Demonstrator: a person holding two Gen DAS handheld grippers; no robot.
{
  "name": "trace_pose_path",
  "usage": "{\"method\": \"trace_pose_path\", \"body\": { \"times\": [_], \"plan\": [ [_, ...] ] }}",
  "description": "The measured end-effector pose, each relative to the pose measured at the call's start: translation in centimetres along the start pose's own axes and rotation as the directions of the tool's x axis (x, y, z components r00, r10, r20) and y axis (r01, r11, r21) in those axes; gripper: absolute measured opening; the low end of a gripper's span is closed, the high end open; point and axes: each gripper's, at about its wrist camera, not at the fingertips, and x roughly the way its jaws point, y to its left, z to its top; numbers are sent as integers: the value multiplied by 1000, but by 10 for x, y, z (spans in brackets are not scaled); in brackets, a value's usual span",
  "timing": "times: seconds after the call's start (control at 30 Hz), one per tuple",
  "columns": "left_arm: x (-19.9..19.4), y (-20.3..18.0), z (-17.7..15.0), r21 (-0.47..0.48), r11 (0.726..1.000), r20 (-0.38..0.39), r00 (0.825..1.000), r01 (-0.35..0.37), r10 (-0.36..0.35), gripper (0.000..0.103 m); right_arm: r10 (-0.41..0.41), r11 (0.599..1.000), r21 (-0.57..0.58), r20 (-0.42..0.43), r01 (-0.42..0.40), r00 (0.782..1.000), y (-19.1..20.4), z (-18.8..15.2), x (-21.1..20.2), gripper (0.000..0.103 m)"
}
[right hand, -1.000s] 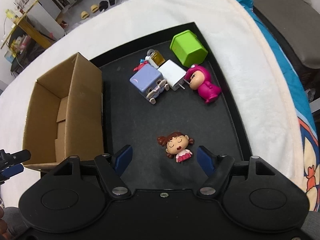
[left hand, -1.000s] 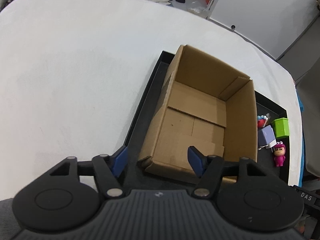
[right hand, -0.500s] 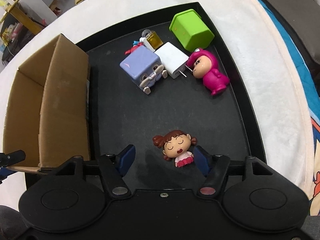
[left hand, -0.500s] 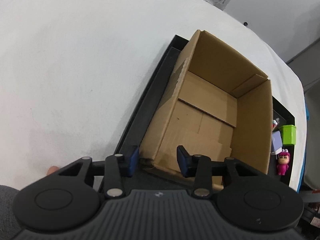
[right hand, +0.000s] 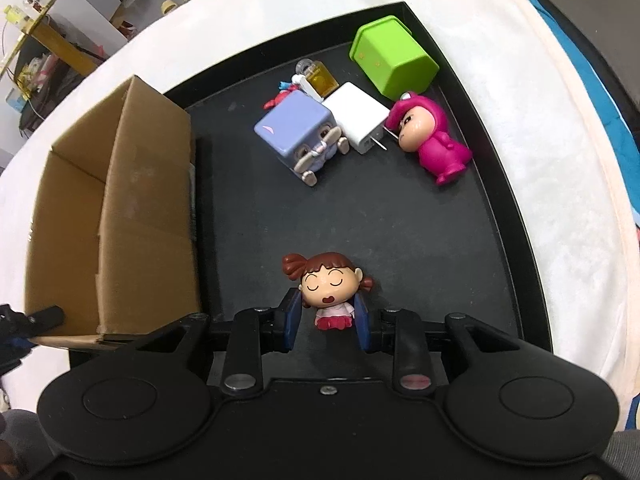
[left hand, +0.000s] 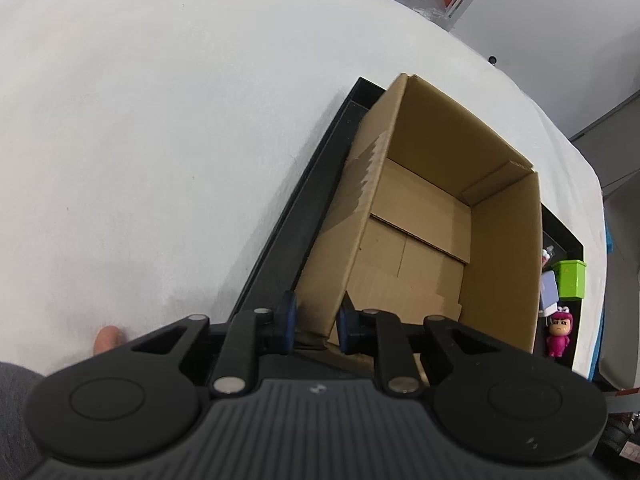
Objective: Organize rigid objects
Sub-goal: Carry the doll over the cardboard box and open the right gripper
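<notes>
Our right gripper (right hand: pixel 327 320) has its pads closed around the doll (right hand: pixel 328 288) at its small body, just ahead of us on the tray (right hand: pixel 516 208). We judge it light, hard and smooth; its big head could tip forward, so a grip nearer the neck suits. Only the left view shows our left gripper (left hand: pixel 316 322) clamped on the box (left hand: pixel 496 248) corner wall, and the box empty inside.
</notes>
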Motion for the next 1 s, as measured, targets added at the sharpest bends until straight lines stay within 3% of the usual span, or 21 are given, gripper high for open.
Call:
{"method": "trace_pose_path", "body": {
  "times": [0.73,1.0],
  "plan": [
    [-4,-5,-15,39,999,-28,999,37,-36,17,67,998,-28,160,-63,985,44,9,-60,28],
    [-2,0,-19,32,998,-26,998,52,-52,18,97,995,-43,171,-91,981,62,13,-72,29]
  ]
}}
